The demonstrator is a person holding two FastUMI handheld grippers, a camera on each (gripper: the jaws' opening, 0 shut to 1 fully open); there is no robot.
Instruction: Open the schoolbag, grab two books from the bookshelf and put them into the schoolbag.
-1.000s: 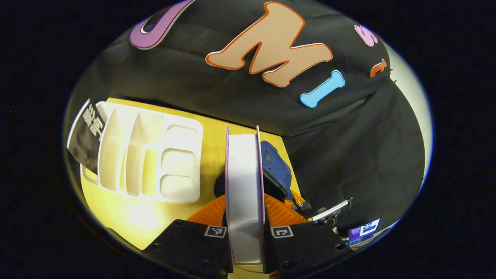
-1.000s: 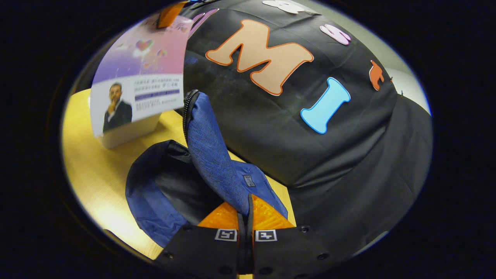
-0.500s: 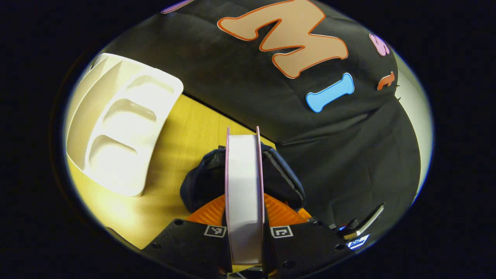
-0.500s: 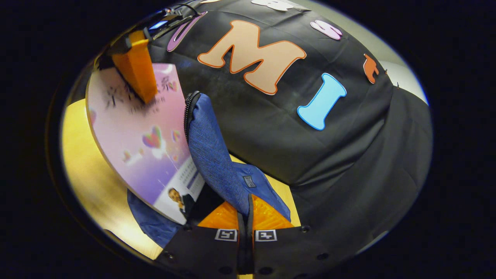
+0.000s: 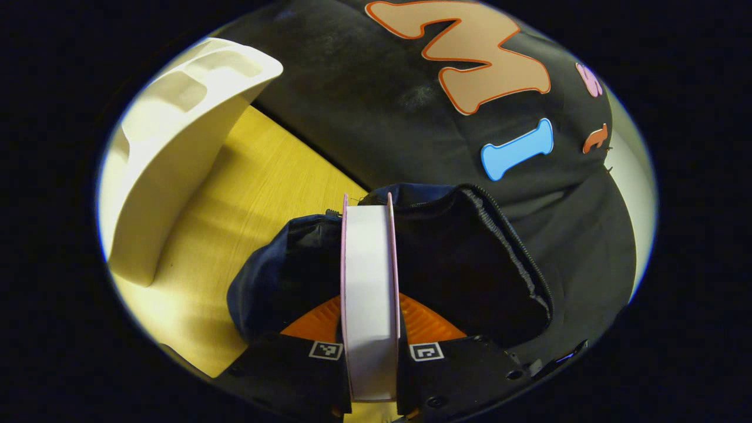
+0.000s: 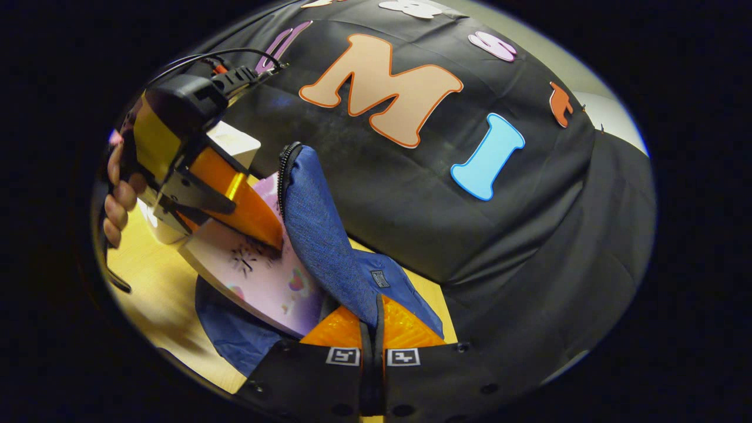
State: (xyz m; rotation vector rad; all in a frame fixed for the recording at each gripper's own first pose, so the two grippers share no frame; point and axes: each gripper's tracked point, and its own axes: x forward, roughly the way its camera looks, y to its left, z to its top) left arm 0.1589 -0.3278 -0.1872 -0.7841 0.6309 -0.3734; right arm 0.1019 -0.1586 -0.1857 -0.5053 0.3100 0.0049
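Wooden table [image 5: 258,194], white bookshelf [image 5: 170,147]; left gripper [image 5: 369,352] fingers clamp book [image 5: 369,282]; right gripper [image 6: 373,352] fingers pinch schoolbag [image 6: 323,235] flap

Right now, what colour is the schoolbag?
The schoolbag is blue with a black lining and zip; the right gripper view shows it best.

Yellow wooden tabletop [image 5: 258,176], black cloth wall [image 5: 382,100] behind it, pale bare wall [image 6: 608,114] beyond the cloth
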